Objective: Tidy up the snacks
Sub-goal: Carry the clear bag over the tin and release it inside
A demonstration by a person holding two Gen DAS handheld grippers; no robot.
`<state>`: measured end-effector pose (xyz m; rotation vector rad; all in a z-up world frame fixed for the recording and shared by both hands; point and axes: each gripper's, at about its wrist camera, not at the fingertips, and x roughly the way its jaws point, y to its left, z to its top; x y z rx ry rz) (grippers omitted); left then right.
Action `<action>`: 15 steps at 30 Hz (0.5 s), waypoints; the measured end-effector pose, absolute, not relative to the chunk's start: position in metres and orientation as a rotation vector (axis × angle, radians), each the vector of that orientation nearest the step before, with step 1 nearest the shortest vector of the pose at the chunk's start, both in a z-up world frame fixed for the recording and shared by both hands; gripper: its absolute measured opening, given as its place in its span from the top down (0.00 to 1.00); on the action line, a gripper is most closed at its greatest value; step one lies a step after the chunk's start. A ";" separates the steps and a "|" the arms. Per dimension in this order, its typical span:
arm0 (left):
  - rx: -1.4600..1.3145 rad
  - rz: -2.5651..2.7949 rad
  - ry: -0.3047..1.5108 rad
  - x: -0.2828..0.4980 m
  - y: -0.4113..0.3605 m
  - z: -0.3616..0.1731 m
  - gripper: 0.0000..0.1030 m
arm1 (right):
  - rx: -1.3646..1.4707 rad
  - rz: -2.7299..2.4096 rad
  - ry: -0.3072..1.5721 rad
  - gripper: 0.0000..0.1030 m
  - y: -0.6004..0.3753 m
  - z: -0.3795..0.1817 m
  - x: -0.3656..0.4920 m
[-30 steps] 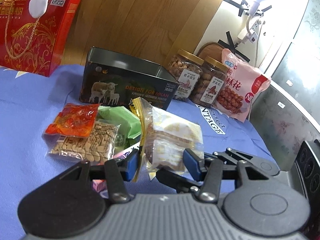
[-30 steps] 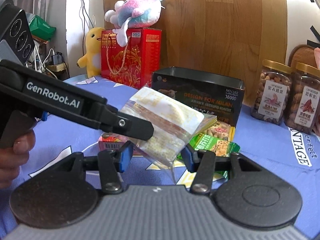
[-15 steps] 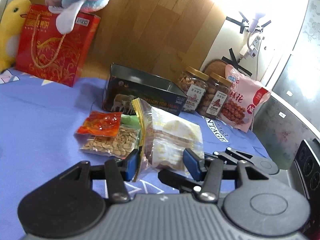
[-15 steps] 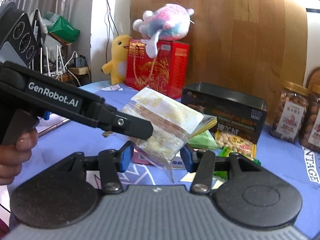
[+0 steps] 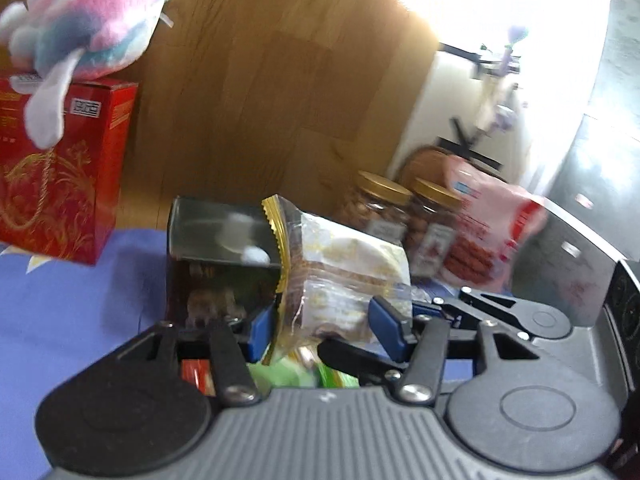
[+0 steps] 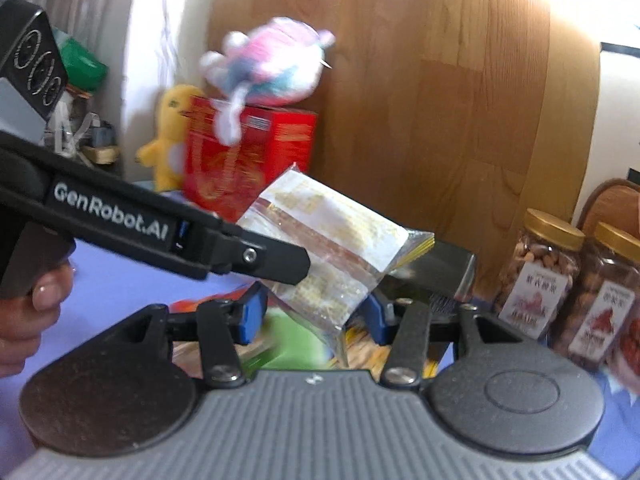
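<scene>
**Left wrist view:** A clear plastic packet of layered biscuits with a gold serrated edge (image 5: 344, 276) is seen gripped in the left claw (image 5: 324, 320), both blue pads laid against its sides. The jaws have just been eased open a little, yet the packet is held between them, clear of the bench (image 5: 80, 312), which is covered in a lilac-blue cloth. Directly behind the packet an open, dark rectangular metal tin (image 5: 216, 236) is shown standing on the cloth. A green wrapped snack (image 5: 280, 374) is glimpsed on the bench below the claw. To the left, a red cardboard gift box with gold printing (image 5: 60, 168) is topped by a pink-and-blue plush toy (image 5: 84, 24). To the right of the tin, two clear jars of nuts with gold lids (image 5: 380, 208) are set side by side, with a pink snack bag (image 5: 492, 232) beside them. The whole scene is blurred.

**Right wrist view:** The same packet is pictured tilted, its lower end taken between the blue pads of the right claw (image 6: 312, 314), which is set at a middling width and closed on it. One black finger of the left claw is laid across the packet from the left, and a person's hand (image 6: 24, 320) is seen on that tool's handle. A yellow plush duck (image 6: 172, 136) is visible just beside the red box, before a wooden panel (image 6: 440, 100).
</scene>
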<state>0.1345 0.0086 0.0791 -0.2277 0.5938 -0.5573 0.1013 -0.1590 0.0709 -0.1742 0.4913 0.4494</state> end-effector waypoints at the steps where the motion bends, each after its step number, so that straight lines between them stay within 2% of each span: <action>1: -0.241 -0.543 0.606 0.151 0.007 0.079 0.50 | -0.171 0.443 0.507 0.48 -0.159 0.070 0.116; 4: -0.250 -0.505 0.618 0.188 0.004 0.078 0.50 | -0.161 0.423 0.541 0.48 -0.157 0.068 0.156; 9: -0.228 -0.409 0.649 0.226 -0.001 0.066 0.41 | -0.140 0.410 0.626 0.46 -0.155 0.056 0.200; 13: -0.267 -0.432 0.643 0.215 0.017 0.061 0.39 | -0.130 0.407 0.596 0.43 -0.169 0.054 0.183; 15: -0.287 -0.449 0.622 0.198 0.032 0.060 0.32 | -0.058 0.451 0.607 0.43 -0.183 0.052 0.165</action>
